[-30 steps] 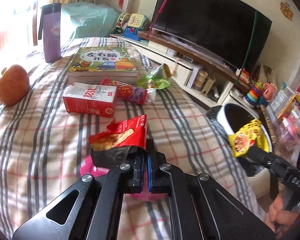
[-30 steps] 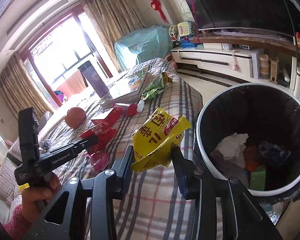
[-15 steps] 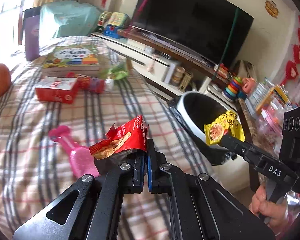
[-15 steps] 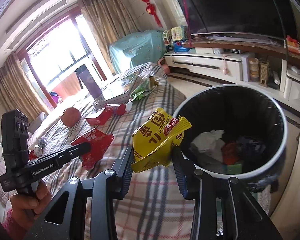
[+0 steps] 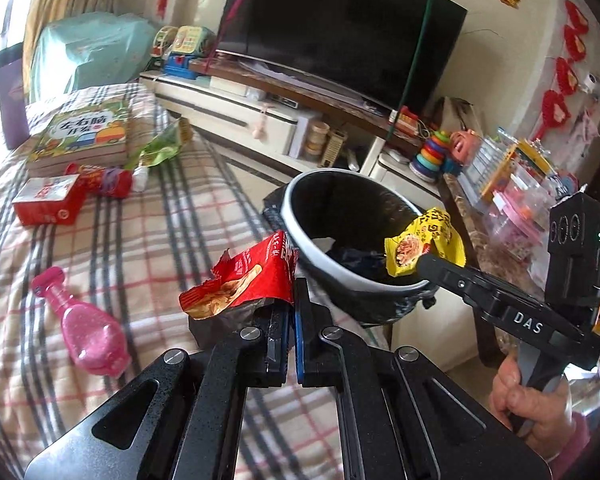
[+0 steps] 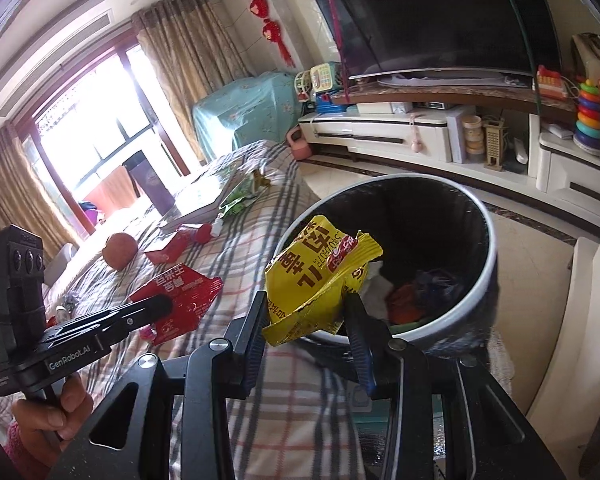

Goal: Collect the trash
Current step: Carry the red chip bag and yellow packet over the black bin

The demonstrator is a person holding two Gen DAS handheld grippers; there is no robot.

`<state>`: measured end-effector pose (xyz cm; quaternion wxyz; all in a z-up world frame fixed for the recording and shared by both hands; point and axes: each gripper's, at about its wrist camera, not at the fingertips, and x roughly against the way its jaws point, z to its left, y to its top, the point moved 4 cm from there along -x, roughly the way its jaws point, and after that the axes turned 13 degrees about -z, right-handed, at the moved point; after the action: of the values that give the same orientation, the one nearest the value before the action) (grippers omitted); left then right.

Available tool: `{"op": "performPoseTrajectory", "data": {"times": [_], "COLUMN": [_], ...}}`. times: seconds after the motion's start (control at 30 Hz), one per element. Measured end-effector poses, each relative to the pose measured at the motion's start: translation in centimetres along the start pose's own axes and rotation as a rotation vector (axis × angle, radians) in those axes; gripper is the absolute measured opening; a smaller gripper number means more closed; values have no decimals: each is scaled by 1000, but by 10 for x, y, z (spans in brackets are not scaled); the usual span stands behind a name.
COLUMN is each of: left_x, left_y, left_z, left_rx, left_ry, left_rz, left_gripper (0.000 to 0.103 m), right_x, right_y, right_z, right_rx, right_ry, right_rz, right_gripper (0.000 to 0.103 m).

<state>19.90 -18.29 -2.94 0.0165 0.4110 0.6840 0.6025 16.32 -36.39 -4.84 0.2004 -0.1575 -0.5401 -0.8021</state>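
Observation:
My left gripper (image 5: 292, 300) is shut on a torn red snack wrapper (image 5: 240, 284), held above the plaid bed near the rim of the black-lined trash bin (image 5: 296, 216). In the right wrist view that wrapper (image 6: 180, 300) and the left gripper (image 6: 162, 304) show at the left. My right gripper (image 6: 306, 312) is shut on a yellow snack bag (image 6: 320, 276), which hangs at the near rim of the bin (image 6: 490, 264). From the left wrist view the yellow bag (image 5: 424, 240) sits over the bin's right edge, with the right gripper (image 5: 422, 260) under it. Crumpled trash lies inside the bin.
On the bed lie a pink bottle (image 5: 84, 324), a red carton (image 5: 48, 200), a red tube (image 5: 104, 178), a green wrapper (image 5: 160, 146), a book (image 5: 84, 132) and an orange fruit (image 6: 118, 250). A TV stand (image 6: 400, 136) and a toy shelf (image 5: 516, 184) border the bin.
Both grippers have swung from the bed toward the bin, each carrying its wrapper. The bin now looks larger and closer, and the yellow bag reaches over its rim.

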Motion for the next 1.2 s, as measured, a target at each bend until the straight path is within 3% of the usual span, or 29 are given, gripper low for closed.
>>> {"op": "performPoseTrajectory", "data": {"times": [1.2], "left_x": [-41], "left_y": [20], "left_z": [-60], "left_rx": [-97], "left_ry": [-76], "left_rz": [23], "left_gripper": [2], "right_x": [-5], "right_y": [13], "right_z": [-45], "right_rx": [-21], "right_ry": [-62], "right_rz": [7], "right_gripper": [39]}}
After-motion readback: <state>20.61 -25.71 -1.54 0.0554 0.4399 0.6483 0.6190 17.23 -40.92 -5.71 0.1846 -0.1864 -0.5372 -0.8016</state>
